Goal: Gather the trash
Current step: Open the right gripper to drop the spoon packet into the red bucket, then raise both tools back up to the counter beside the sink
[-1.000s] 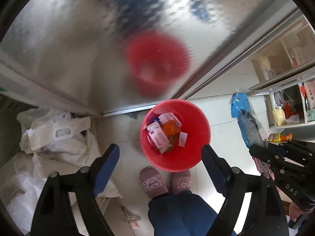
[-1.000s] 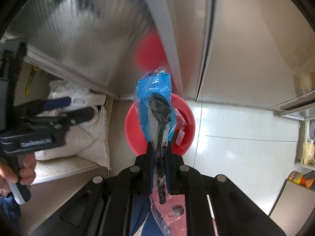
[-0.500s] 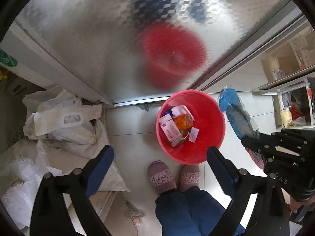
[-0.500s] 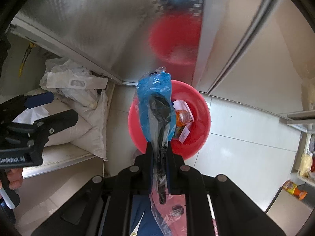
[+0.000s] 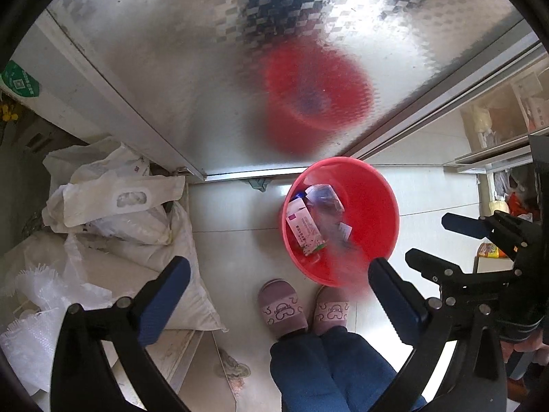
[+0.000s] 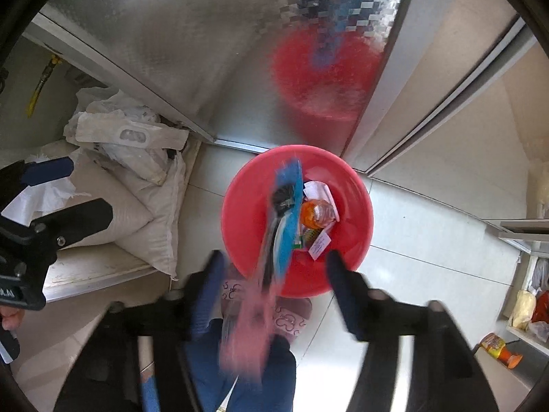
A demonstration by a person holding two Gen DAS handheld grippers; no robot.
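Right wrist: right gripper (image 6: 274, 267) splayed above red basin (image 6: 357, 226).

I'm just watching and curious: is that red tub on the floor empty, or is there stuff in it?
Not empty. The red tub holds a white carton, an orange bottle and paper scraps, well below its rim.

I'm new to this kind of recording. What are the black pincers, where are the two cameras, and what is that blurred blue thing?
There is no robot. A person holds one two-finger gripper in each hand, with a fisheye camera on each looking down along its fingers. The left gripper is open and empty. The right gripper is open too; the blurred blue and pink plastic wrapper is falling free between its fingers toward the round red plastic bin on the tiled floor. The bin holds a small carton and an orange bottle. White sacks lie to the left.
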